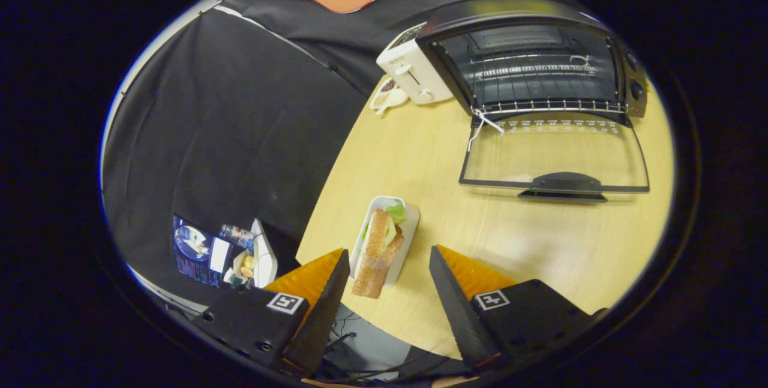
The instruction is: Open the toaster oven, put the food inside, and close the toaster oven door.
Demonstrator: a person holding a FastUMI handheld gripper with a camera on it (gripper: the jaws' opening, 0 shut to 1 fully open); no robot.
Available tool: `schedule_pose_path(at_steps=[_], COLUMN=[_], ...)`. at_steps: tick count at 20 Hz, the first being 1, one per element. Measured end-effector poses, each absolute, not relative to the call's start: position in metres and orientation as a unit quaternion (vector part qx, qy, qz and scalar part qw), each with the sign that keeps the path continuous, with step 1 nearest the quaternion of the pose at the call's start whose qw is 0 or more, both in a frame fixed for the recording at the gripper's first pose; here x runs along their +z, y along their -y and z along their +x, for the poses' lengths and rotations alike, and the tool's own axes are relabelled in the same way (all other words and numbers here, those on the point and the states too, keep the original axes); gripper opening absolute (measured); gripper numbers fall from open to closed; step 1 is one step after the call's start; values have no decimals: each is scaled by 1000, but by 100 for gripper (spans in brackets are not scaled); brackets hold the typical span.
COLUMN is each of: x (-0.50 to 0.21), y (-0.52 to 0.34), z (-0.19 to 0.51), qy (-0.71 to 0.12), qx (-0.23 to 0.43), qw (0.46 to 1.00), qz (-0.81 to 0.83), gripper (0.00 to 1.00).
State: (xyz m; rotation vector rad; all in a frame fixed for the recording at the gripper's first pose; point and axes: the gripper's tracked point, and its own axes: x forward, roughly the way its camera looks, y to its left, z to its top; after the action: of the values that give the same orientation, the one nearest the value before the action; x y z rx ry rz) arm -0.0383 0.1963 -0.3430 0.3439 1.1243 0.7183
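A sandwich point(379, 253) lies in a narrow white tray point(408, 233) near the wooden table's front edge. My gripper point(389, 251) is open, and the sandwich sits between the two fingertips, touched by neither. Beyond them, at the far side of the table, stands the black toaster oven point(528, 64). Its glass door point(555, 157) is folded down flat onto the table, handle toward me. The wire rack point(549, 106) inside is bare.
A white pop-up toaster point(414, 70) stands left of the oven, with a small dish point(387, 97) in front of it. The wooden table point(540, 238) ends just left of the tray. Clutter point(225, 253) lies on the floor below.
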Motion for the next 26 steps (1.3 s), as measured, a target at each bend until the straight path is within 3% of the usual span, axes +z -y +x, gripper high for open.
schedule_pose_path(at_steps=[6, 9, 13, 26], x=[-363, -371, -368, -296], y=[-225, -231, -231, -185], z=[-45, -43, -45, -29], qy=[-565, -572, -571, -499], qx=[339, 330, 332, 357], qw=[729, 726, 723, 734], qz=[186, 191, 202, 292], gripper=[75, 49, 38, 36])
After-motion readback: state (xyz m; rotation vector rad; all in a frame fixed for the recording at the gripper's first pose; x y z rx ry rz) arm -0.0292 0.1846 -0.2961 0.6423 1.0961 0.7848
